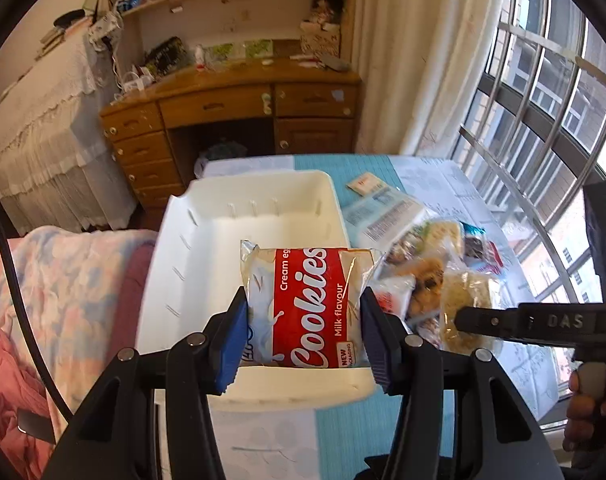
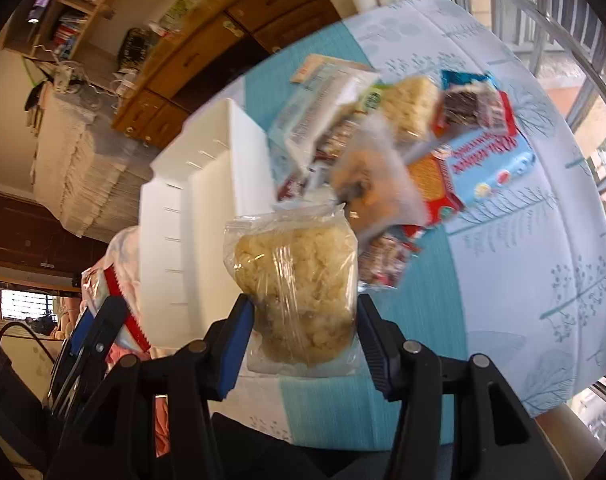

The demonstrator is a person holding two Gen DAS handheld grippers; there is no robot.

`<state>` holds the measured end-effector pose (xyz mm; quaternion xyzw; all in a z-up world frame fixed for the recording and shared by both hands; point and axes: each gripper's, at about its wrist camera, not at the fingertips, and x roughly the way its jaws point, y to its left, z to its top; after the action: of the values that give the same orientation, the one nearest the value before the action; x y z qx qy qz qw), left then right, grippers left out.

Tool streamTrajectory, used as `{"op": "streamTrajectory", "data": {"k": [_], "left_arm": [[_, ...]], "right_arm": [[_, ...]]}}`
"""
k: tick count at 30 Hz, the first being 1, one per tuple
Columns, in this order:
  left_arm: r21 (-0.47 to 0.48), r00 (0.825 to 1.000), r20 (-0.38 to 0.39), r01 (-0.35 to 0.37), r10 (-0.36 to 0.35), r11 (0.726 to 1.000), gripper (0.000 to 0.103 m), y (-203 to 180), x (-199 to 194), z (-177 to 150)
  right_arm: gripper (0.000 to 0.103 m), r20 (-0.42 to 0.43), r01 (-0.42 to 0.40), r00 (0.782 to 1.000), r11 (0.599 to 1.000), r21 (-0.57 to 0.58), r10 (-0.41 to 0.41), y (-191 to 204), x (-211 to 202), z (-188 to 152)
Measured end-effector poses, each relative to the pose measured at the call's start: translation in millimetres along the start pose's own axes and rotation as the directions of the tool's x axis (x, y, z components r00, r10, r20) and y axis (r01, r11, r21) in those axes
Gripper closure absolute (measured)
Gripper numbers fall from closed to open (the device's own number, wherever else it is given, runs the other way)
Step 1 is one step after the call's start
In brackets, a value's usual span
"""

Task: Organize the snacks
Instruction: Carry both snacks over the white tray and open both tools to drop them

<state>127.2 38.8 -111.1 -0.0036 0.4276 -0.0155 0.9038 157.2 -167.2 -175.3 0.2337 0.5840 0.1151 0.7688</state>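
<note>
Red-and-white "Cookies" snack packet [image 1: 309, 308]: clamped between the blue pads of the left gripper [image 1: 305, 334], held above the near end of the white plastic bin [image 1: 183, 240]. Clear bag of pale puffed-rice snack [image 2: 299, 288]: pinched in the right gripper [image 2: 303, 336], held just over the table's teal-and-white cloth [image 2: 523, 240], beside the heap of assorted snack packets [image 2: 403, 140]

Glossy printed film wraps the cookie packet [image 1: 309, 306]; clear, crinkled plastic wraps the puffed-rice snack [image 2: 299, 284]. The bin [image 1: 207, 216] is smooth, matt white plastic, the tablecloth [image 2: 543, 208] printed, the desk [image 1: 231, 100] varnished wood.
</note>
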Motion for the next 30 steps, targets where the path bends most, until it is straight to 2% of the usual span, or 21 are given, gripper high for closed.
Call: {"op": "streamTrajectory", "data": {"k": [9,15,18,19,20,23,30], "left_arm": [[-0.049,0.999,0.036,-0.039,0.041,0.998,0.051,79.9,4.9,9.3],[-0.085,0.998,0.043,-0.045,0.049,0.995,0.049,120.7,9.3,11.7],[-0.094,0.999,0.039,-0.028,0.032,0.995,0.04,131.6,12.3,13.0],[-0.098,0.999,0.035,-0.023,0.026,0.995,0.032,133.8,13.6,13.3],[-0.106,0.999,0.031,-0.013,0.016,0.994,0.029,135.8,14.7,13.4],[-0.104,1.0,0.027,0.007,-0.004,0.995,0.028,135.9,15.3,13.1],[-0.08,1.0,0.019,0.025,-0.024,0.996,0.025,125.9,13.3,12.3]], "right_arm": [[0.051,0.1,-0.031,0.994,0.995,-0.095,0.04,64.1,11.8,-21.5],[0.051,0.163,-0.016,0.985,0.981,-0.195,0.049,107.6,19.1,-30.9],[0.049,0.174,0.005,0.984,0.969,-0.247,0.039,126.3,25.3,-32.1],[0.046,0.17,0.017,0.985,0.966,-0.258,0.028,130.2,28.2,-32.6],[0.041,0.166,0.035,0.986,0.963,-0.266,0.01,135.2,30.4,-33.9],[0.035,0.19,0.059,0.982,0.96,-0.272,-0.007,140.7,28.0,-38.7],[0.034,0.223,0.105,0.974,0.962,-0.252,-0.048,137.1,17.1,-45.7]]}}
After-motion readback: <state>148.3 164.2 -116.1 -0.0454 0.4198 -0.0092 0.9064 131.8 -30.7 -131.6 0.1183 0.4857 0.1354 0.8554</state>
